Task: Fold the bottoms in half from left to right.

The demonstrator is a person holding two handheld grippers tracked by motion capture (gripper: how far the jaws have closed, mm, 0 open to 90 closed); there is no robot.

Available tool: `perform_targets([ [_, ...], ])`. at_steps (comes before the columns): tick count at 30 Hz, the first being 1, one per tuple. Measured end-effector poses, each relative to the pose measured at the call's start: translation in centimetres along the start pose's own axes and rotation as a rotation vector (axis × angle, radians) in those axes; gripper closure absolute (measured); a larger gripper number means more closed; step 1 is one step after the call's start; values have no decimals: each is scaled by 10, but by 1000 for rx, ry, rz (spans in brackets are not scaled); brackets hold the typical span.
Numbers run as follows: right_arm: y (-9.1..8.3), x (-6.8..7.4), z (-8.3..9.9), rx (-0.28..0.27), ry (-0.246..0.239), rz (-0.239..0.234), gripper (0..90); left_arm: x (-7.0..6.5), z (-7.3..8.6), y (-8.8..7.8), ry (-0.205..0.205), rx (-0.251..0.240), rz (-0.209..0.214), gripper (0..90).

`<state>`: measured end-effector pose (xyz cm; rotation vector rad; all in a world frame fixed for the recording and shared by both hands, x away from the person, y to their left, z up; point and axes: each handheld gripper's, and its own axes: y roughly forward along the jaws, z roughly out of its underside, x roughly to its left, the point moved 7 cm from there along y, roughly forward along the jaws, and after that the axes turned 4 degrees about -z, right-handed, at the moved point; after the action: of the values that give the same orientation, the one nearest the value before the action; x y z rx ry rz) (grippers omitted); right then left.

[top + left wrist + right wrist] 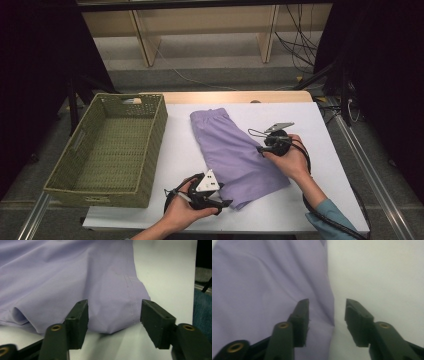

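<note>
A folded lilac garment [235, 150] lies slantwise on the white table top [180, 150]. My left gripper [223, 201] sits at the garment's near corner, held low over the table. In the left gripper view its jaws stand apart, and the hemmed corner of the garment [107, 290] bulges between them without being pinched, so the left gripper [114, 317] is open. My right gripper [262, 149] is at the garment's right edge, about halfway along. In the right gripper view the right gripper [327, 315] is open over that edge of the garment [262, 280], one jaw above the cloth and the other above bare table.
A green woven basket [107, 192] with nothing in it stands at the table's left, partly over the edge. Bare white table [310, 130] lies to the right of the garment. A blue sleeve [202, 310] shows at the right of the left gripper view. Cables and wooden legs are beyond the far edge.
</note>
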<state>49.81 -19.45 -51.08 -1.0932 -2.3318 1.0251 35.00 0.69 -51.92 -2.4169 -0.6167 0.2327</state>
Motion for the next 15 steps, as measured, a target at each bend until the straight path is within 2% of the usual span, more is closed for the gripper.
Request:
perform_targets([
  [1, -2, 0, 0, -23, -2, -6, 486, 1, 0, -1, 1, -3, -4, 367],
  [3, -7, 1, 0, -47, 33, -35, 432, 2, -1, -2, -4, -6, -9, 355],
  [7, -16, 3, 2, -101, 59, -64, 350, 5, 0, -6, -15, -14, -22, 332],
  [12, -25, 6, 10, -118, 64, -77, 292, 11, 0, -11, -29, -23, -44, 302],
  [15, -30, 9, 17, -111, 57, -77, 273, 14, 2, -14, -37, -26, -54, 295],
])
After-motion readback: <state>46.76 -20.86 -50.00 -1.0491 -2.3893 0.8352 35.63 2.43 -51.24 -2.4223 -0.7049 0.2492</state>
